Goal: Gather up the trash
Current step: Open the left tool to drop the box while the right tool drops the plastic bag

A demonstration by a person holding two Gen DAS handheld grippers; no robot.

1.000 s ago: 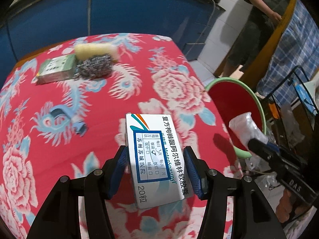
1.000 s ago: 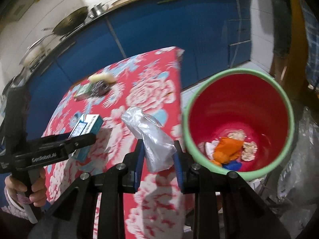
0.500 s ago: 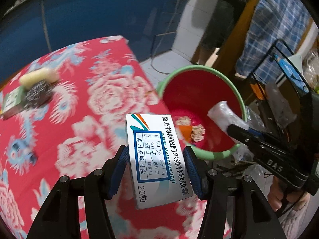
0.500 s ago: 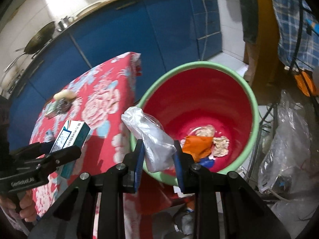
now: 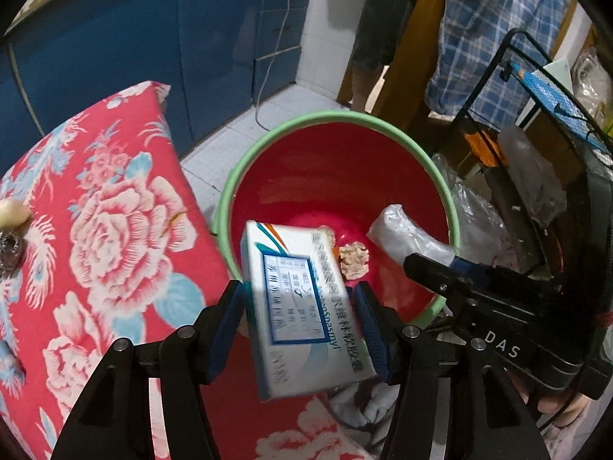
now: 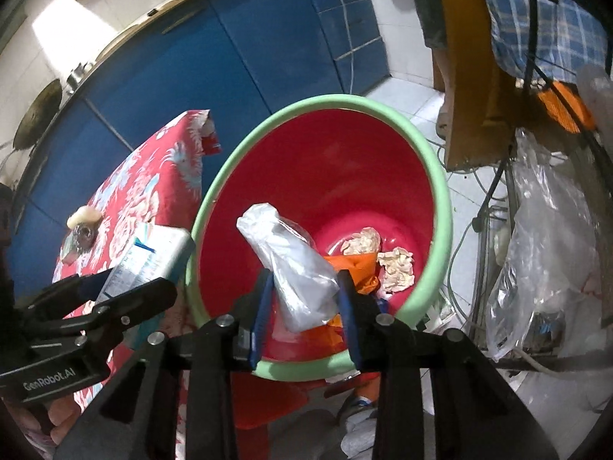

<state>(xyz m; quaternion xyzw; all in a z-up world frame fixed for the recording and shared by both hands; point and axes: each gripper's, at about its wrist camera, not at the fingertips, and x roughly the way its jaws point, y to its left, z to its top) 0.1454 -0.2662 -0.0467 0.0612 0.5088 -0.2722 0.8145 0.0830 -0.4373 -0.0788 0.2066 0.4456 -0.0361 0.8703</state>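
A red bucket with a green rim (image 5: pixel 230 188) (image 6: pixel 444 207) stands on the floor beside the table and holds crumpled paper (image 6: pixel 396 264) and an orange scrap (image 6: pixel 356 268). My left gripper (image 5: pixel 300 318) has opened; the white medicine box (image 5: pixel 302 306) sits loose and tilted between its jaws, blurred, at the bucket's near rim. The box also shows in the right wrist view (image 6: pixel 149 260). My right gripper (image 6: pixel 304 299) is shut on a crumpled clear plastic bag (image 6: pixel 295 264) over the bucket's mouth. The bag also shows in the left wrist view (image 5: pixel 406 234).
The table with a red flowered cloth (image 5: pixel 115 230) lies left of the bucket; a steel scourer (image 6: pixel 82 234) and a pale sponge (image 6: pixel 84 214) lie on it. A black wire rack (image 5: pixel 536 122) with plastic bags (image 6: pixel 551 253) stands right. A person (image 5: pixel 383 19) stands behind.
Both grippers moved from over the table to the bucket. The left gripper's jaws have spread and the medicine box has tilted and started to slip. The right gripper still holds the bag.
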